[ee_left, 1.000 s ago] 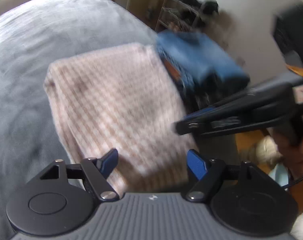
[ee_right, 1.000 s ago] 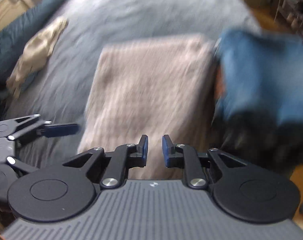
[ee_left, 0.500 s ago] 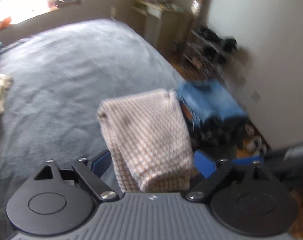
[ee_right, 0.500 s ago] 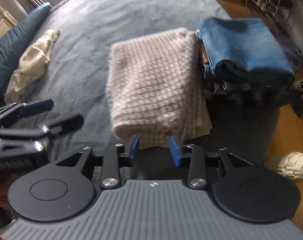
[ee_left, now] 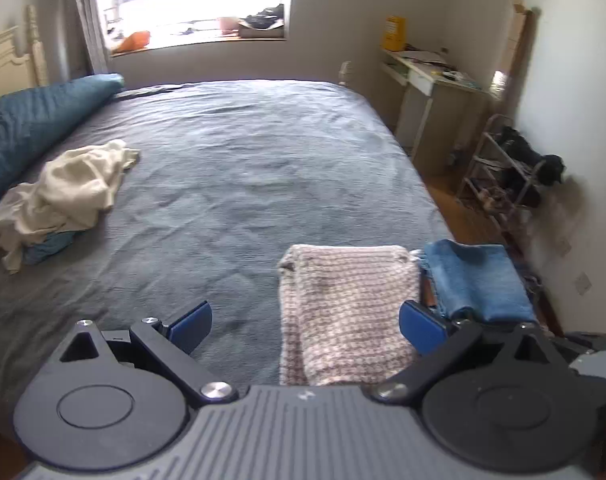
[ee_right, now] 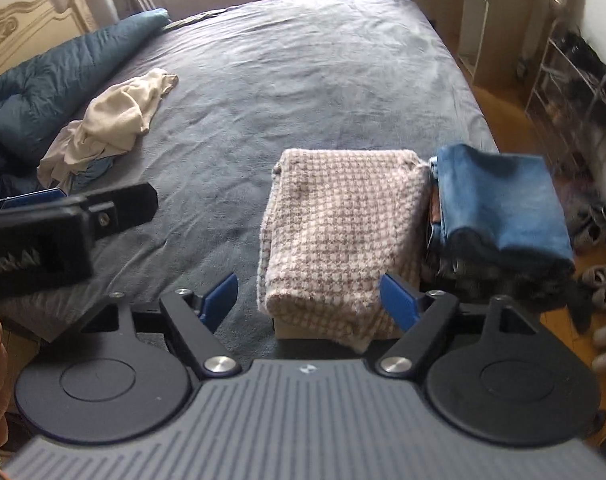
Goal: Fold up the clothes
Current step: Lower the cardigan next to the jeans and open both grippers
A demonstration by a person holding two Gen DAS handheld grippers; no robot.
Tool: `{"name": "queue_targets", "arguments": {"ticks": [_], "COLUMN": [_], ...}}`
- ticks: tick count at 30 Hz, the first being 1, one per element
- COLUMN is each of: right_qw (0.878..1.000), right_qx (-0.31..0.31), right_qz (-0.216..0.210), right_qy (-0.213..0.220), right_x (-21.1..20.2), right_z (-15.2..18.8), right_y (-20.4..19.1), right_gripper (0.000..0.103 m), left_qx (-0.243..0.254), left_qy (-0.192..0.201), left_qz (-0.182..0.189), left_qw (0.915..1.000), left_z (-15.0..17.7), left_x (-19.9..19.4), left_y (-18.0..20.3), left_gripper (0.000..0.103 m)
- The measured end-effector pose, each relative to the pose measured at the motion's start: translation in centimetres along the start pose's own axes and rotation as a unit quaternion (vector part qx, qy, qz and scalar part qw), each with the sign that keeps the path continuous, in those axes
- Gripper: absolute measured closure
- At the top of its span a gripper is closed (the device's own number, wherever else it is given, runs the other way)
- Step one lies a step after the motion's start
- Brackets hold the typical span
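step in hand, as judged: the checked knit garment (ee_right: pixel 343 236) is folded and set down; both grippers are clear of it, between items.

left to right, from the right wrist view: the crumpled cream garment (ee_right: pixel 115 120) lies unfolded on the grey bed (ee_right: pixel 303 60), well beyond and to the left of the fingers. the left gripper (ee_left: pixel 305 322) stands wide open with nothing between its pads. the right gripper (ee_right: pixel 309 294) is also spread well apart and empty; the folded checked garment lies below and ahead of its fingers, apart from them, at the near edge of the bed. just right of it, touching or nearly so, sits the stack topped by folded blue jeans (ee_right: pixel 499 196).

next move, as judged: reach across the bed to the cream garment, which calls for a long travel leftward and a pinch on an edge or corner to spread it flat.

against the earlier frames: both sets of jaws have just been opening, the right from nearly closed, with nothing between them. both views now take in far more of the room, the folded garment sitting smaller and lower.
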State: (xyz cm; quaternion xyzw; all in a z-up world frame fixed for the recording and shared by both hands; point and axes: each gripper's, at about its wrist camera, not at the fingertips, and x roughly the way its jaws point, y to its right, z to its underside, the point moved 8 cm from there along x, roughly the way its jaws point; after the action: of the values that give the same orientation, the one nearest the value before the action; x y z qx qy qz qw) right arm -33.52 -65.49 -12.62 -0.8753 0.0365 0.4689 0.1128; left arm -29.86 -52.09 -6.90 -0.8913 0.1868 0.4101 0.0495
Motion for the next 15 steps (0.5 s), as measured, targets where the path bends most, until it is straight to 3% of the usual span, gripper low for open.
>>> {"name": "queue_targets", "arguments": {"ticks": [4,7,15], "right_qw": [1.0,1.0,1.0], "right_qx": [-0.008,-0.009,0.005], "right_qz": [-0.002,0.001,0.01], "right_qy": [-0.004,-0.005,-0.006], "right_x": [-0.4,-0.8,-1.5], "right_z": [0.2,0.5,1.3], "right_y": [-0.4,-0.5,-1.1], "right_gripper": [0.024,0.024,0.023], "left_qx": [-0.024,-0.016,-0.007], "left_qy": [-0.004,0.003,0.001], "left_qz": [-0.02,-0.04,-0.045], "left_qw": [0.9995,0.9991,0.999], "left_z": [0.2,0.2,1.0], "left_x": [-0.6,-1.2,-2.5], "left_y": [-0.8,-1.1,-1.1], "left_gripper": [0.003,0.003,0.002]}}
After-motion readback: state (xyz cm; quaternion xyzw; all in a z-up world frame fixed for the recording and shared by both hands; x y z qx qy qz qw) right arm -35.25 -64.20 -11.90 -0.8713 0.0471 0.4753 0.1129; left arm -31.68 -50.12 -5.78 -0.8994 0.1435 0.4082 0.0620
